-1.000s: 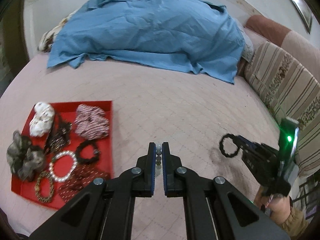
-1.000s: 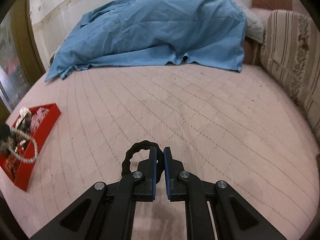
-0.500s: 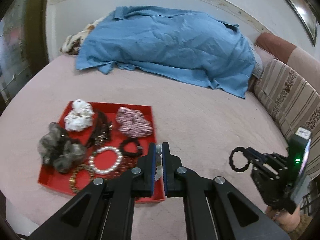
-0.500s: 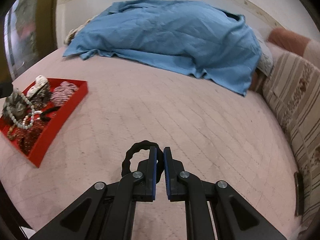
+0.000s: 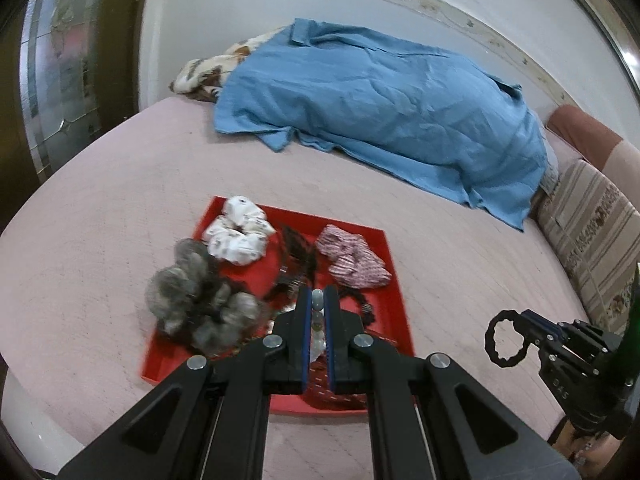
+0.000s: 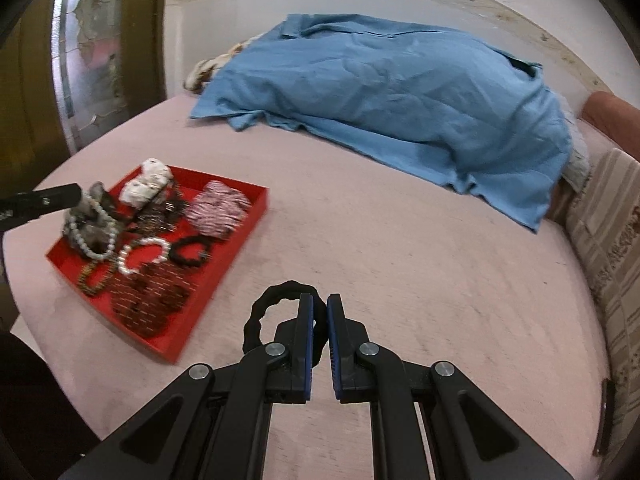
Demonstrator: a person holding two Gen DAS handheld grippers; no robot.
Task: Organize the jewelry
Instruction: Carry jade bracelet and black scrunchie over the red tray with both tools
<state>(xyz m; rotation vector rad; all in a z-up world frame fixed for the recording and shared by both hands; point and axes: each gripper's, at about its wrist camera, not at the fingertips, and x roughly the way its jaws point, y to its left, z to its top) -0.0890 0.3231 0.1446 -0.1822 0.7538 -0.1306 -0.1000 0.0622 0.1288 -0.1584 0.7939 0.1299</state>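
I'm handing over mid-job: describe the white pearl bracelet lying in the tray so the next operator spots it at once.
Find the red tray on the pink bed cover, left of the right hand-held gripper. The white pearl bracelet lies flat near the tray's middle, beside a black hair tie. It is the only ring of round white beads resting on the tray floor; the greyer bead strand hangs from the left hand-held gripper.

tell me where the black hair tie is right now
The black hair tie is clamped in the right hand-held gripper, above the pink bedspread, right of the red tray.
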